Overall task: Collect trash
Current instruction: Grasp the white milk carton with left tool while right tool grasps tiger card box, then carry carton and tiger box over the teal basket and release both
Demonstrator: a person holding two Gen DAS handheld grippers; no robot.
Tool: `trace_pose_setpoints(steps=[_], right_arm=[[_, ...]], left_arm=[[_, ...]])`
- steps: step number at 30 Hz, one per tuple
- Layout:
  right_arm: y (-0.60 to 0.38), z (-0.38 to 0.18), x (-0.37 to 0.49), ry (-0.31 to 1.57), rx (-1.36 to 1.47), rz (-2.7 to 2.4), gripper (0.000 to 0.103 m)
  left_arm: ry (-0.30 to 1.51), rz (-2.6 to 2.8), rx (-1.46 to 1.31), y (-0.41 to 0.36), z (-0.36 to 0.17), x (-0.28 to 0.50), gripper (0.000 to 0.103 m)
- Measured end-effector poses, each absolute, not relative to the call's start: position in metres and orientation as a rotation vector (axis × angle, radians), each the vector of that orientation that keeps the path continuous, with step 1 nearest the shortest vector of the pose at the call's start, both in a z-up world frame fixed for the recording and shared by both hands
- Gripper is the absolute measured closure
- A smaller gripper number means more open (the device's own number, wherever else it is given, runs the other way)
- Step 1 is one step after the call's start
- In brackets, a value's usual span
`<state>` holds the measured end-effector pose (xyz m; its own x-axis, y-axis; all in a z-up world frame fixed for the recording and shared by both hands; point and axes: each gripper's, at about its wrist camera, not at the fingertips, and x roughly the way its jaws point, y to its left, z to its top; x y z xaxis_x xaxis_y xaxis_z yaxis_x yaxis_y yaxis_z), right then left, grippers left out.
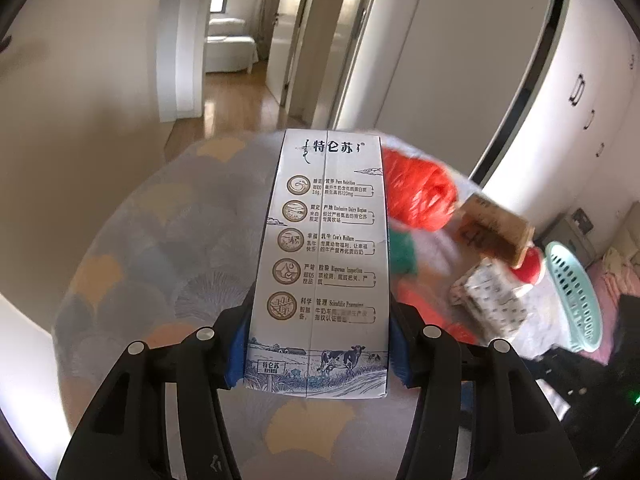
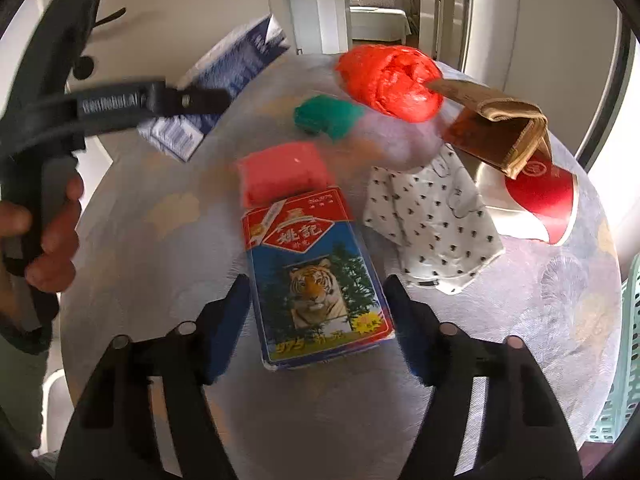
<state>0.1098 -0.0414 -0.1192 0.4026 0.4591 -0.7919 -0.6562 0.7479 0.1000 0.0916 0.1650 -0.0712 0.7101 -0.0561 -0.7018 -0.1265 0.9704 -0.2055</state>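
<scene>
My left gripper (image 1: 318, 344) is shut on a white and blue milk carton (image 1: 324, 264) and holds it above the round table (image 1: 160, 248); the carton also shows at the far left of the right wrist view (image 2: 224, 80). My right gripper (image 2: 316, 320) is open, its jaws either side of a blue and red tiger-print box (image 2: 316, 284) that lies on the table, not gripping it. Beyond lie a pink packet (image 2: 284, 174), a green wad (image 2: 328, 116), a red plastic bag (image 2: 392, 84), a dotted white wrapper (image 2: 432, 216), a brown box (image 2: 496, 132) and a red cup (image 2: 540, 196).
A mint-green slotted basket (image 1: 576, 296) stands to the right of the table, also at the right edge of the right wrist view (image 2: 628, 344). White wardrobe doors (image 1: 580, 92) stand at the right. A hallway with a wooden floor (image 1: 236, 100) opens beyond the table.
</scene>
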Motion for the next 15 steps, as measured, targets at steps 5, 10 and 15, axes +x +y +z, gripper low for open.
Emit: trace_pose_setpoints(steps=[5, 10, 15], right_arm=[[-0.054, -0.092, 0.084, 0.829, -0.204, 0.722, 0.043], [-0.094, -0.055, 0.083, 0.735, -0.142, 0.630, 0.043], [-0.151, -0.033, 0.096, 0.672, -0.109, 0.458, 0.043]], left_arm=[[0.717, -0.006, -0.214, 0.142, -0.042, 0.082, 0.051], [0.645, -0.084, -0.184, 0.103, -0.011, 0.083, 0.051], [0.605, -0.211, -0.168, 0.050, 0.007, 0.096, 0.051]])
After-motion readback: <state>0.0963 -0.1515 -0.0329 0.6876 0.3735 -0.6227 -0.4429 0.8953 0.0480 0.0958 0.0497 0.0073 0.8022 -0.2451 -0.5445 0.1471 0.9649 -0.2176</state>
